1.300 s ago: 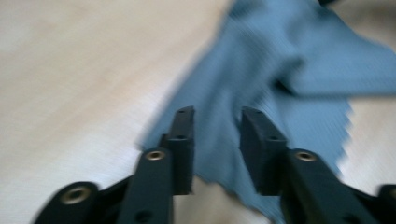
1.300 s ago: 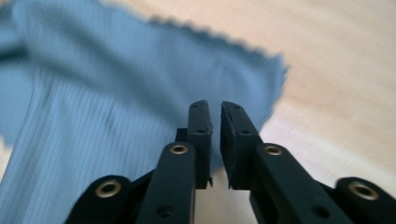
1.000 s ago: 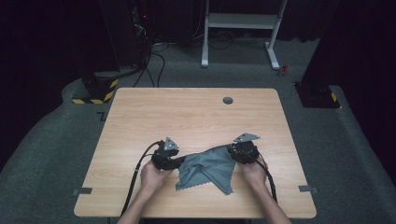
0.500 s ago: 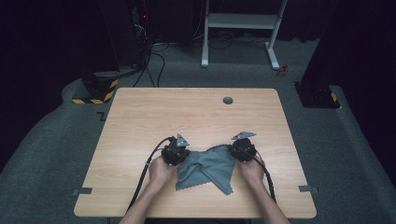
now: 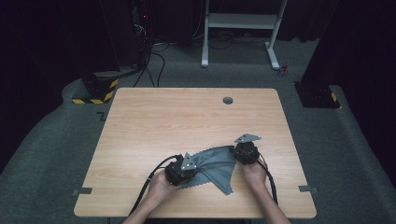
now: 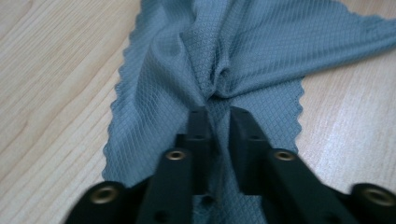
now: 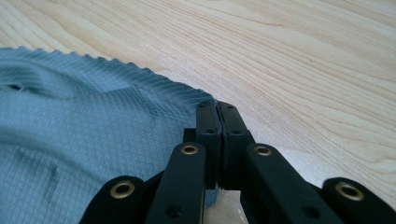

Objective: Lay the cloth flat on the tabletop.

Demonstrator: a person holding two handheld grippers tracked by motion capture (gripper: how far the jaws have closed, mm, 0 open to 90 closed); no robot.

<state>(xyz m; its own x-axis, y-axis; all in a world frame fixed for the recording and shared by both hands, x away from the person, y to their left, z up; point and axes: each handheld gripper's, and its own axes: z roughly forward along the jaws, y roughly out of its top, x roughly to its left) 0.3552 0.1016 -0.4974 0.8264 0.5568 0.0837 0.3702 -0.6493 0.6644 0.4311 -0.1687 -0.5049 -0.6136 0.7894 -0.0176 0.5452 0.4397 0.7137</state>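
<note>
We see the grey cloth (image 5: 216, 165) lying on the table (image 5: 187, 121) near its front edge, between both grippers. The right gripper (image 7: 217, 110) is clenched on a cloth corner. The left gripper (image 6: 218, 114) pinches bunched fabric, which hides its jaw tips.

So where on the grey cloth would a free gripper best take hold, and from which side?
The loose pointed corner of the grey cloth nearest the person, coming in low from the table's near edge. That flap lies flat and free, while the right gripper is shut on the far right corner and the left gripper pinches a bunched fold at the cloth's left.
</note>
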